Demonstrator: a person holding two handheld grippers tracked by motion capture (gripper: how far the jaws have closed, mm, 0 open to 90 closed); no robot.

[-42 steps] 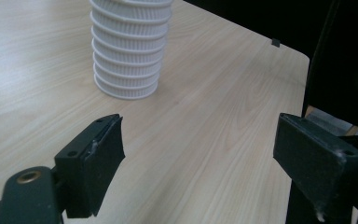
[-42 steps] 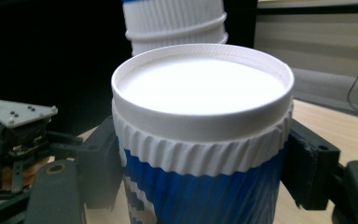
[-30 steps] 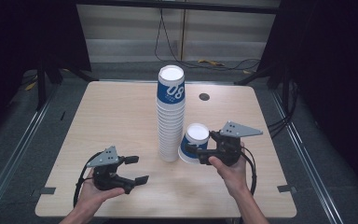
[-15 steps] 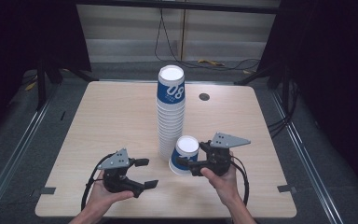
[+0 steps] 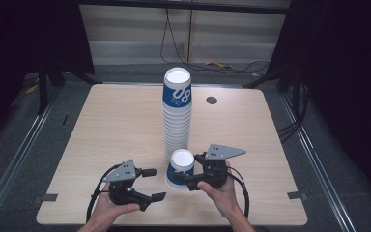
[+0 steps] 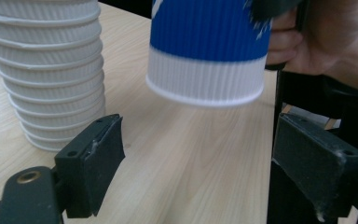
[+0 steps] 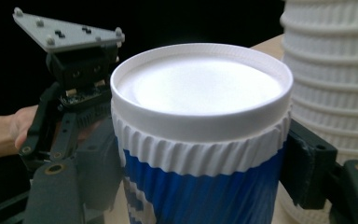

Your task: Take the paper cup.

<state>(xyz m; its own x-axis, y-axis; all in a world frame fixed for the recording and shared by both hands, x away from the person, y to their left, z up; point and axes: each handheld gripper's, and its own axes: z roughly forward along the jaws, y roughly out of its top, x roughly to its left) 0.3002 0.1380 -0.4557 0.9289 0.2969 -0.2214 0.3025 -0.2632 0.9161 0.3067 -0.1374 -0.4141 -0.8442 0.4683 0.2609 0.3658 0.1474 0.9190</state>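
Note:
A tall stack of upturned blue-and-white ribbed paper cups (image 5: 177,113) stands at the table's middle; its lower white rims (image 6: 46,70) fill the left of the left gripper view. Just in front of it, one cup (image 5: 180,169) hangs upside down, wide rim a little above the wood (image 6: 205,56). My right gripper (image 5: 187,175) is shut on its sides, a pad (image 7: 307,168) on each flank of the cup (image 7: 200,93). My left gripper (image 5: 153,184) sits low at the front left, open, its pads (image 6: 100,149) empty and facing that cup.
The light wooden table (image 5: 111,125) has a small dark round grommet (image 5: 211,100) at the back right. Cables trail from both grippers toward the front edge. Dark floor and metal rails surround the table.
My right gripper has carried the cup down and to the left, from beside the stack to in front of it, and the cup now stands level instead of tilted. The left gripper has barely shifted.

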